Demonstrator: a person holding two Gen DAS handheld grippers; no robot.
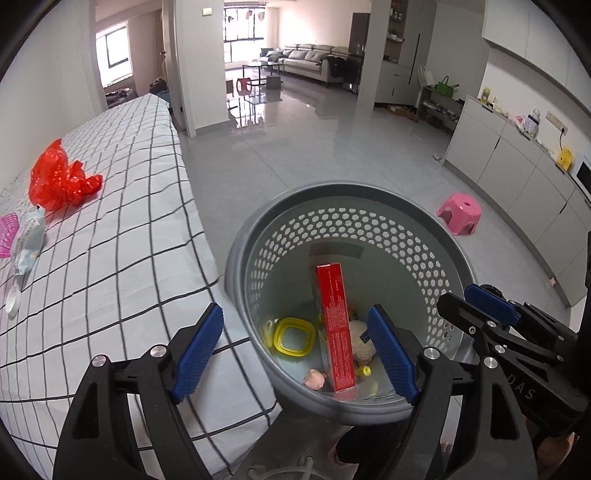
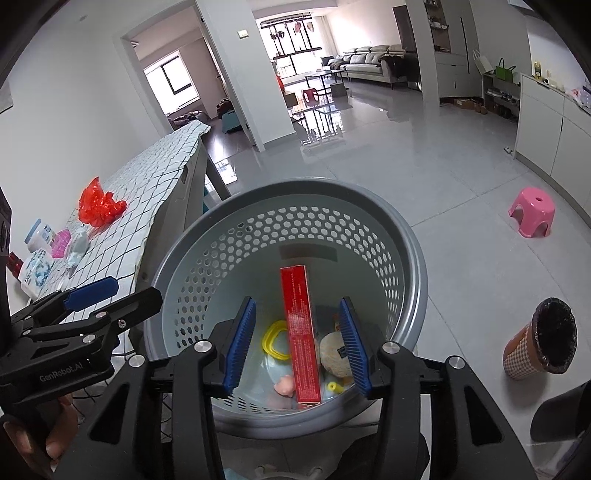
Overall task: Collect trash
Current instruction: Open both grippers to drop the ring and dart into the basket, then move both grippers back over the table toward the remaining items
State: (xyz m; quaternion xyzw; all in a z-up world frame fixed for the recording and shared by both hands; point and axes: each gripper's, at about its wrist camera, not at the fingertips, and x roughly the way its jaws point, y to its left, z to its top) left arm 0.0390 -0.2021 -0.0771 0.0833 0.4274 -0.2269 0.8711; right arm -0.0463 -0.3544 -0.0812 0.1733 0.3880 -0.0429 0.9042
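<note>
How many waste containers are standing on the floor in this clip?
2. The grey perforated basket stands right beside the checked table, already holding trash. A smaller checkered bin with a black liner stands further right. Others may be out of view.

Daylight from the far windows (image 1: 245,26), blown out there, with strong glare and reflections on the glossy floor (image 1: 295,122). Foreground evenly lit, shadows soft. Both views sharp, no motion blur. Heavy fisheye bend: straight lines curve toward the edges, black vignette in the corners.
</note>
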